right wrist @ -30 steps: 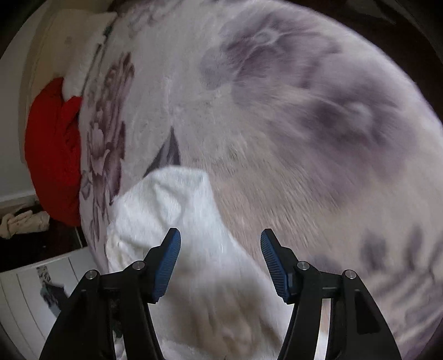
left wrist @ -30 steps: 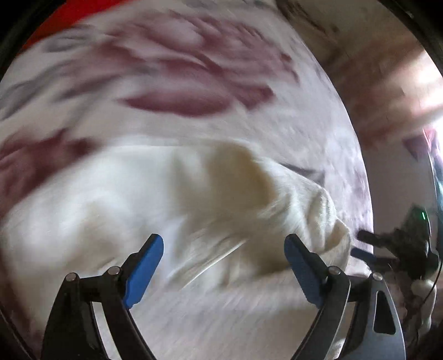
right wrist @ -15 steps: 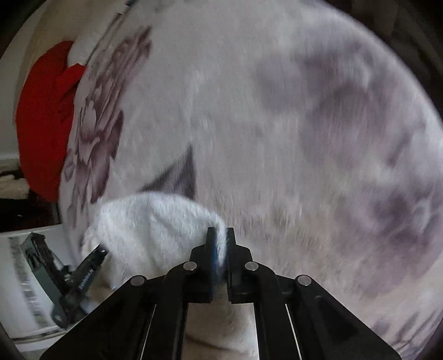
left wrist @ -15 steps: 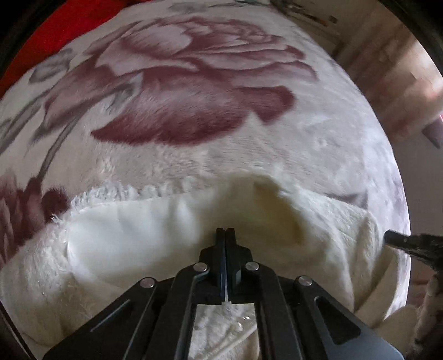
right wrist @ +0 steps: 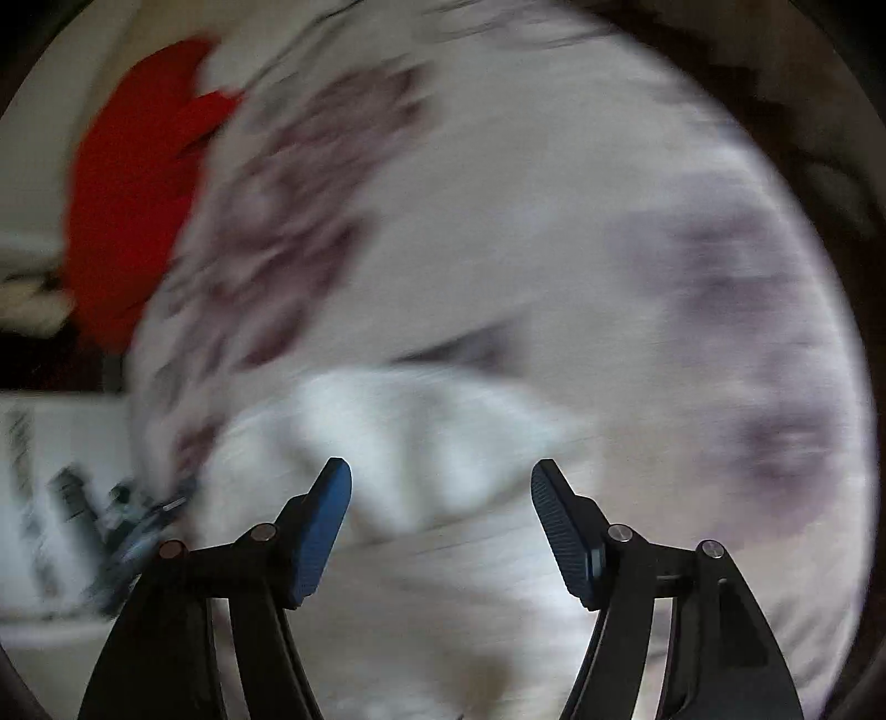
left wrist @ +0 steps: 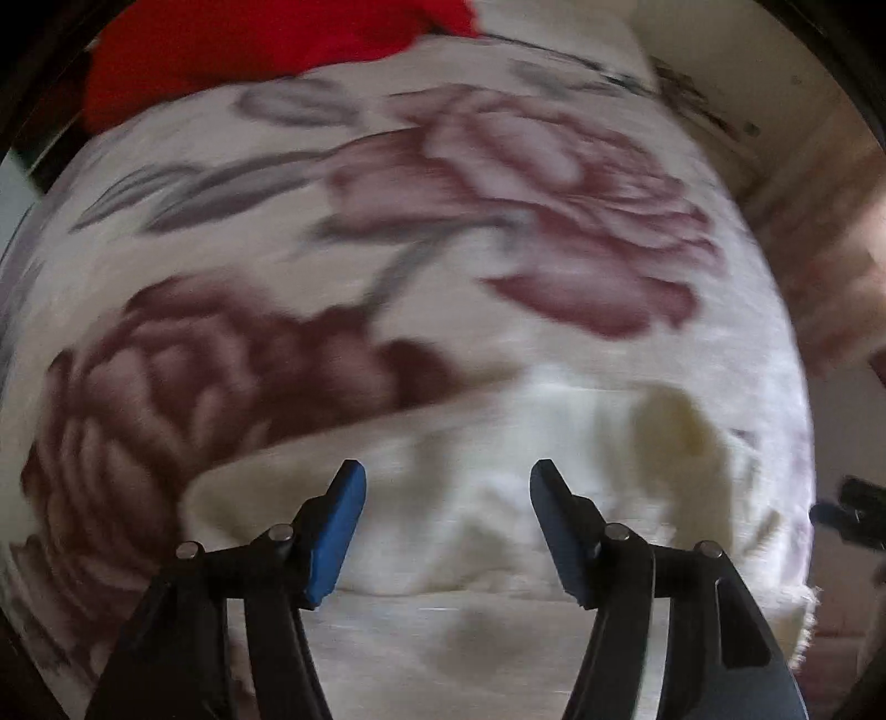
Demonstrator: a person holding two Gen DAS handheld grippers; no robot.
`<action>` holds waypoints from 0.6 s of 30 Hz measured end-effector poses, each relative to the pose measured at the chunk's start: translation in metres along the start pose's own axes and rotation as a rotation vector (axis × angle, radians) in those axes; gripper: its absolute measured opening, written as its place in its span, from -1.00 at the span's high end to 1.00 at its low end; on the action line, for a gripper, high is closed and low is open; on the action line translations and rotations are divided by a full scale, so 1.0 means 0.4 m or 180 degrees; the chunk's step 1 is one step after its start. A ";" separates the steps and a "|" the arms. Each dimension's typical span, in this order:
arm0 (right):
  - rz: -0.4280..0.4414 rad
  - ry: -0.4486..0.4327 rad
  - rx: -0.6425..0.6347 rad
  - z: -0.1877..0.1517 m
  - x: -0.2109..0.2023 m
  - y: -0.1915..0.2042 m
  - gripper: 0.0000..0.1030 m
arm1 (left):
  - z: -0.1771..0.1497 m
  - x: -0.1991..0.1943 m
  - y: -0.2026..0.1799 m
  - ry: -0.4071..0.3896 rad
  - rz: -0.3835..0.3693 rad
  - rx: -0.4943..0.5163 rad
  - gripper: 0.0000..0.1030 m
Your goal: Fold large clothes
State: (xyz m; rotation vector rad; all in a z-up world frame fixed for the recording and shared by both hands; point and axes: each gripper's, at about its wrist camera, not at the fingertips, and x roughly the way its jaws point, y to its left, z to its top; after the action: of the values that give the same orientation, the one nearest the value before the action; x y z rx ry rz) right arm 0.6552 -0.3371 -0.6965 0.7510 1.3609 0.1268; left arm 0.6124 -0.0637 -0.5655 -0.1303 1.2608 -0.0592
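A cream-white fleece garment [left wrist: 498, 498] lies bunched on a floral blanket [left wrist: 387, 249]. It also shows in the right wrist view [right wrist: 415, 432], blurred by motion. My left gripper [left wrist: 447, 498] is open and empty, just above the garment's folded edge. My right gripper [right wrist: 441, 498] is open and empty over the garment's other end. The right gripper's tip [left wrist: 847, 512] shows at the right edge of the left wrist view.
A red cloth [left wrist: 249, 50] lies at the far end of the blanket, also in the right wrist view [right wrist: 133, 194]. The left gripper's body [right wrist: 133, 531] shows at lower left there. The bed edge drops off to the left.
Both grippers were shut on the garment half a second ago and have now opened and let it go. Both views have pulled back a little from the cloth.
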 end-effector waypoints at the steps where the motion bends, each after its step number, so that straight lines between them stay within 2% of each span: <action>1: 0.0162 0.0141 -0.0078 -0.009 0.050 0.052 -0.35 | -0.004 0.009 0.032 -0.0029 0.0126 -0.0153 -0.15; 4: 0.0360 0.0496 -0.0229 -0.042 0.216 0.179 -0.35 | -0.022 0.008 0.095 -0.0101 0.0110 -0.0426 -0.15; 6: 0.0435 0.0686 -0.0314 -0.056 0.315 0.228 -0.33 | -0.030 0.017 0.115 -0.0090 0.0118 -0.0484 -0.15; 7: 0.0389 0.0777 -0.0297 -0.066 0.376 0.247 -0.32 | -0.035 0.026 0.121 -0.0094 0.0181 -0.0461 -0.16; 10: 0.0267 0.1068 -0.0164 -0.087 0.509 0.264 -0.02 | -0.045 0.043 0.129 -0.0083 0.0207 -0.0372 -0.16; 12: 0.0151 0.1199 -0.0128 -0.103 0.571 0.263 -0.02 | -0.049 0.048 0.137 -0.0085 0.0193 -0.0342 -0.16; 14: 0.0166 0.1065 -0.0129 -0.111 0.577 0.272 0.06 | -0.048 0.046 0.139 -0.0107 0.0176 -0.0333 -0.16; 16: 0.0066 0.0820 -0.0258 -0.113 0.549 0.296 0.84 | -0.052 0.039 0.148 -0.0125 0.0132 -0.0369 -0.16; 17: 0.0050 0.0713 -0.0298 -0.113 0.533 0.308 0.85 | -0.051 0.035 0.152 -0.0125 0.0119 -0.0385 -0.16; 18: -0.0082 0.0616 -0.0394 -0.116 0.506 0.325 0.85 | -0.050 0.031 0.156 -0.0130 0.0097 -0.0398 -0.16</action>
State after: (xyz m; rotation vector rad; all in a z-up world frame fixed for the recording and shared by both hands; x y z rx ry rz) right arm 0.7050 -0.1179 -0.7945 0.6292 1.5309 0.2664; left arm 0.5953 -0.0045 -0.5914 -0.2193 1.2253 0.0484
